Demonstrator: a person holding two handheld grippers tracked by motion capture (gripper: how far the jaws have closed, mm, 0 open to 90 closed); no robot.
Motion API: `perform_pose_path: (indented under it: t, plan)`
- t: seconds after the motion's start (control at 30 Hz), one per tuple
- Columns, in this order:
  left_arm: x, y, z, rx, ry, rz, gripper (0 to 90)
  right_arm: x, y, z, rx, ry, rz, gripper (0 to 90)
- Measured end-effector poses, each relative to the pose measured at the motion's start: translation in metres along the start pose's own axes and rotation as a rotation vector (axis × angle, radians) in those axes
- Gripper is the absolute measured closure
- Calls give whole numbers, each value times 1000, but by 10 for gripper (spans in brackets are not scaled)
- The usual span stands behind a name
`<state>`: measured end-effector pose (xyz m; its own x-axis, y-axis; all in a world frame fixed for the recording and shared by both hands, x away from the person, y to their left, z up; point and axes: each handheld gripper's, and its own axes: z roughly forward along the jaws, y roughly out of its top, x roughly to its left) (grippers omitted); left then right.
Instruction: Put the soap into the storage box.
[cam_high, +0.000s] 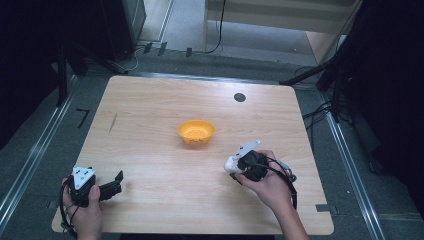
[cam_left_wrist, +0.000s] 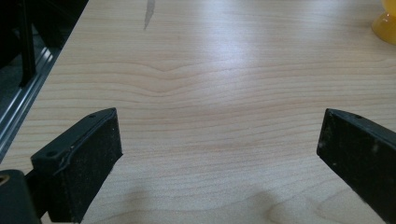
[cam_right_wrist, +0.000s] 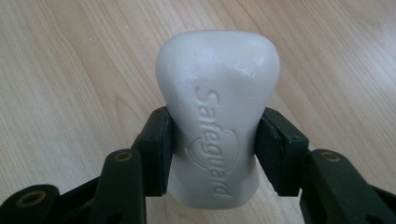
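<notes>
Right gripper (cam_right_wrist: 212, 140) clamped on a white bar of Safeguard soap (cam_right_wrist: 217, 112), jaws pressing its narrow waist from both sides. Soap (cam_high: 231, 164) held just above the table (cam_high: 165, 200), near its right front part, short of the orange bowl (cam_high: 196, 132) at the middle. Left gripper (cam_left_wrist: 219, 149) spread wide with nothing between its jaws, parked low at the front left corner (cam_high: 107, 187). Judging by this: grasp done, soap secured and lifted; likely remaining, carrying it forward and left to the bowl and letting go inside. Bowl apparently empty, though hard to tell.
</notes>
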<state>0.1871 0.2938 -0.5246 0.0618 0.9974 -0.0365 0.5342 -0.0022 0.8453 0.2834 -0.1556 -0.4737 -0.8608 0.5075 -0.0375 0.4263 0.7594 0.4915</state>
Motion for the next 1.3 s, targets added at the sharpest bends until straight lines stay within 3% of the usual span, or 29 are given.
perform_pose_path:
  t: [0.17, 0.63, 1.3]
  plan:
    - [0, 0, 0, 0, -1, 0, 4, -3, 10, -1, 4, 4, -39, 514]
    - [1, 0, 0, 2, -2, -4, 3, -17, 31, -4, -11, -3, -86, 514]
    - [1, 0, 0, 1, -5, -6, 3, -33, 68, -2, -13, 44, -192, 514]
